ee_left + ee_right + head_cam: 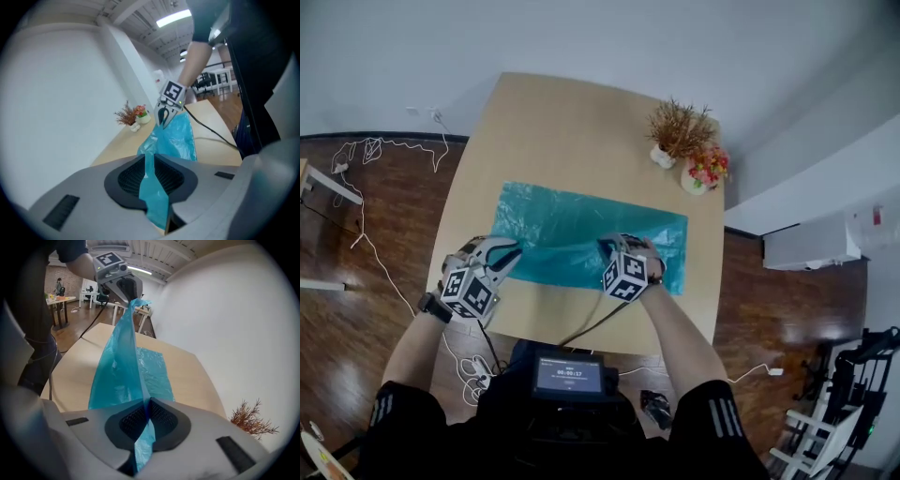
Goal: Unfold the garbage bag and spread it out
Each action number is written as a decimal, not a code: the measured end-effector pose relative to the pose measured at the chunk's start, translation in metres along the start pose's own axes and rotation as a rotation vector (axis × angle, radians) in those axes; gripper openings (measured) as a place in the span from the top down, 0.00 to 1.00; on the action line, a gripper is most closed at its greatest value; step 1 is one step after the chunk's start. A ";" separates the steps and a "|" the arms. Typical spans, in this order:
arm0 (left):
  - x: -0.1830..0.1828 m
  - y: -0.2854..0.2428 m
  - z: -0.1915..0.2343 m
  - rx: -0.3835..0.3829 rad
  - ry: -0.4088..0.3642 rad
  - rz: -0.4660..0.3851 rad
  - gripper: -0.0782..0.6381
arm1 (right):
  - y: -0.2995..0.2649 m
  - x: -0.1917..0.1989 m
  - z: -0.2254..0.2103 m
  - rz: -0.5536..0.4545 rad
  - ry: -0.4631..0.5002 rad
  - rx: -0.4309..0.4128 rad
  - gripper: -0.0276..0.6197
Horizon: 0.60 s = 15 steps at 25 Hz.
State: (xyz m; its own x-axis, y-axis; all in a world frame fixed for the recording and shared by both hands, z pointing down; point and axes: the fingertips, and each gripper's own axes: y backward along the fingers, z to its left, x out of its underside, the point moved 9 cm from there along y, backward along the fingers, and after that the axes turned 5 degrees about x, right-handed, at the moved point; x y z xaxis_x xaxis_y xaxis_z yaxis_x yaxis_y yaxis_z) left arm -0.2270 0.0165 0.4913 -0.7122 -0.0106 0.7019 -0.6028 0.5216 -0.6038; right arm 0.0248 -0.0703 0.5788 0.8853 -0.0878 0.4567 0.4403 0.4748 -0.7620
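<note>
Head view: one teal garbage bag [581, 230] lies across the middle of the table [581, 122], with its near edge lifted off the table. Two potted plants [680, 131] sit at the table's far right corner.

Left gripper view: the left gripper [151, 180] is pinched on a strip of bag film.

Right gripper view: the right gripper [146, 420] is clamped on the film too, above the table.

So two grippers, both gripping. Looks mid-unfold. Next I'd guess you pull the flap toward the table's near edge and spread it.

Only candidate is the screen [568, 375] on the chest rig: one white digit line, too small to read. Cube [470, 292] markers are patterns, no text.
</note>
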 end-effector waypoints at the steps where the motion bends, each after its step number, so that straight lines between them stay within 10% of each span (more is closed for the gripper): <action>1: -0.005 0.008 0.011 -0.006 0.027 -0.036 0.80 | 0.004 -0.001 -0.001 -0.006 0.004 0.011 0.93; 9: 0.002 0.028 0.138 -0.101 0.167 -0.116 0.80 | 0.033 -0.007 -0.002 -0.056 0.011 0.050 0.93; 15: 0.051 -0.068 0.140 0.199 0.243 0.164 0.80 | 0.054 -0.011 0.001 -0.070 -0.035 0.075 0.93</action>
State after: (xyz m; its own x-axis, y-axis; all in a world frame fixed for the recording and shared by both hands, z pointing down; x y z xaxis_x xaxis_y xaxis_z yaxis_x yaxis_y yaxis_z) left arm -0.2730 -0.1391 0.5151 -0.7135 0.2756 0.6442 -0.5624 0.3232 -0.7611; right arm 0.0388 -0.0426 0.5339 0.8464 -0.0932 0.5243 0.4872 0.5331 -0.6917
